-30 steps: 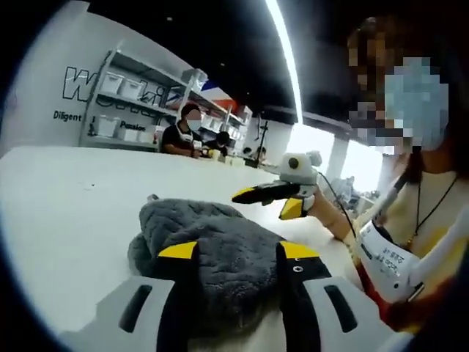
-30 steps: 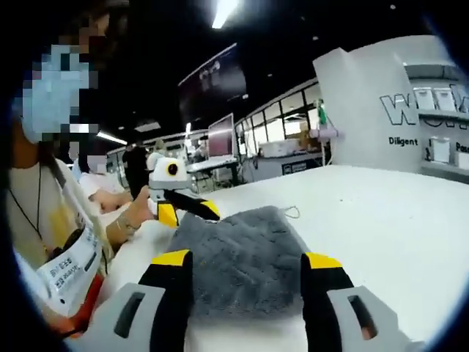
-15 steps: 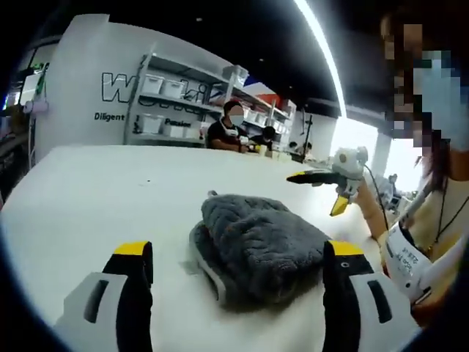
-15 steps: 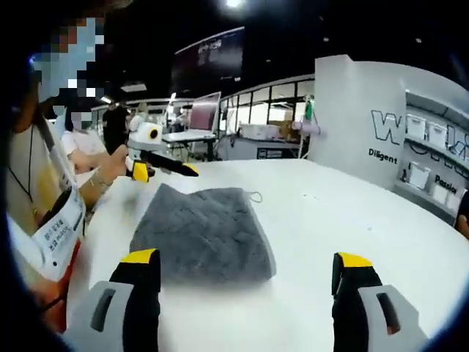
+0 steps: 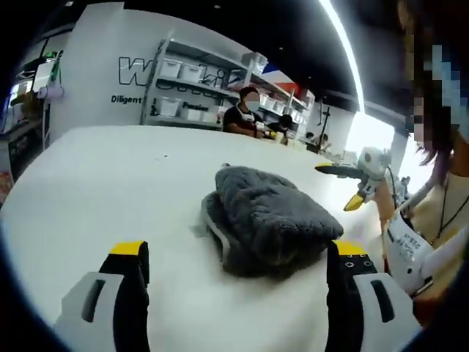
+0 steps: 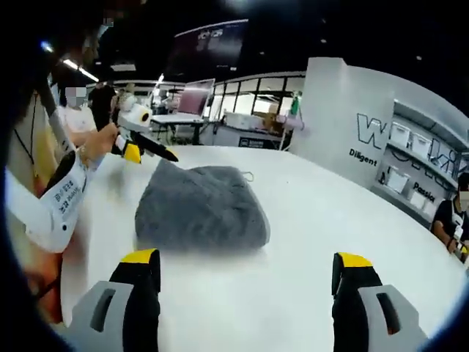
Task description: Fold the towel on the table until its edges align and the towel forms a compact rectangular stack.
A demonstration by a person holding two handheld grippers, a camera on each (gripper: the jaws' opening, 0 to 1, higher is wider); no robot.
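Left gripper view: a grey towel (image 5: 267, 224) is seen lying folded on a white table (image 5: 95, 191), a little right of centre and just beyond the left gripper (image 5: 238, 286), whose yellow-tipped jaws are spread wide with nothing held between them. In the right gripper view the right gripper (image 6: 245, 293) is likewise spread wide and empty, with bare table between its jaws and the towel set farther off, left of centre. In each view the other gripper is seen hovering near the far side of the towel, clear of it.

The towel is judged to be soft, light and limp, with a thick plush pile that should be gripped easily and not slip; nothing fragile is suggested. It would best be taken by a corner or along a free edge, with all stacked layers pinched together, so that the bundle is not pulled apart.

The towel is shown as a dark grey, fluffy cloth gathered into a thick, roughly rectangular bundle. From the left a paler hem and stacked layers are visible along its near edge, and the top is domed and slightly uneven. A small loop (image 6: 248, 176) is seen at a far corner.
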